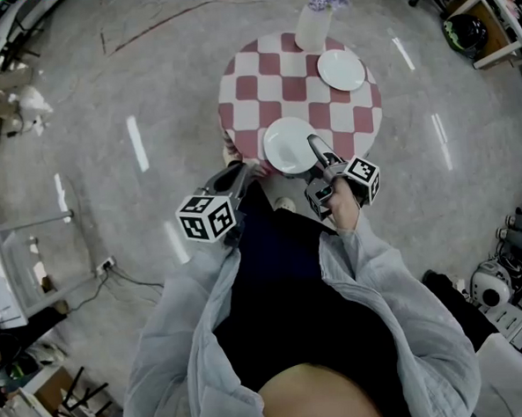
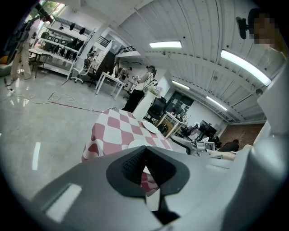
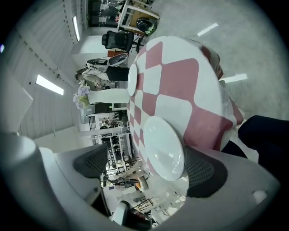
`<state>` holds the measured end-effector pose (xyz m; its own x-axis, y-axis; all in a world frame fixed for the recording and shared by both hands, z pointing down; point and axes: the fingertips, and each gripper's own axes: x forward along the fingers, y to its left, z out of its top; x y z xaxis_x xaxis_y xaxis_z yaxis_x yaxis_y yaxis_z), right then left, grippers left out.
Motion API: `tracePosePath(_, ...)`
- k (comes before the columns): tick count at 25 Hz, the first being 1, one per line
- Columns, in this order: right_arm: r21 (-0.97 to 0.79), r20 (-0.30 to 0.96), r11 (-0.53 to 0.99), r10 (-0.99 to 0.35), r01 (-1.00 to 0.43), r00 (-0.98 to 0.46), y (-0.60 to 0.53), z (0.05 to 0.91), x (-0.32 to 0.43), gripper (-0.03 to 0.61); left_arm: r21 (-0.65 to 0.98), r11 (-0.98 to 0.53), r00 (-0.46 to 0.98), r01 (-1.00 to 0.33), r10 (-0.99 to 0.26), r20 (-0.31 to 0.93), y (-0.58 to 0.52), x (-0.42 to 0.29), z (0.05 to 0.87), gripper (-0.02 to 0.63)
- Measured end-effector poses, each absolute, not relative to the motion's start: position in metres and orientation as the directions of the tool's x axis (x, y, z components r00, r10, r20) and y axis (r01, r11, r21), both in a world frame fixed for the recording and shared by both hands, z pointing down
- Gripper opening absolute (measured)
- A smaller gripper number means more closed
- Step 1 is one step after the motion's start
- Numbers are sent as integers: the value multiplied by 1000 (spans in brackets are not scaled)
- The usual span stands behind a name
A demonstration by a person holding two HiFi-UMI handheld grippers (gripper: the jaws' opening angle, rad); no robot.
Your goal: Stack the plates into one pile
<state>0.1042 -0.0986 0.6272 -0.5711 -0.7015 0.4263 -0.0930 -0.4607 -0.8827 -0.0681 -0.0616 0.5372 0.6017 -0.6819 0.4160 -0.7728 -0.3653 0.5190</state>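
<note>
A round table [image 1: 245,94] with a red-and-white checked cloth holds two white plates. The near plate [image 1: 288,145] lies at the table's front edge, and the far plate [image 1: 341,70] lies at the back right. My right gripper [image 1: 316,154] reaches over the near plate's right rim. In the right gripper view its jaws stand wide apart around the near plate [image 3: 162,146], which lies on the cloth between them; the pads do not press on it. My left gripper [image 1: 239,173] hovers at the table's front left edge. Its pads [image 2: 135,164] meet with nothing between them.
A white vase [image 1: 312,26] with purple flowers stands at the table's back, left of the far plate. Grey floor surrounds the table. Shelves and equipment line the room's edges, and a cable [image 1: 124,278] runs over the floor at left.
</note>
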Motion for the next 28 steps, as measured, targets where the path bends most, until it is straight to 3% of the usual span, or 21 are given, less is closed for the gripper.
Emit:
tracePosePath(5, -890, 411, -451, -729, -67, -547, -102, 615, 103, 534, 524, -366, 606, -770, -676, 418, -60, -68, 539, 11)
tracePosePath(19, -818, 537, -561, -663, -129, -521, -115, 624, 92, 577, 528, -376, 619, -762, -664, 420, -73, -70, 536, 11)
tracePosePath(28, -851, 512, -507, -735, -141, -445, -129, 622, 151, 577, 527, -407, 648, -746, -626, 434, -100, -66, 537, 11)
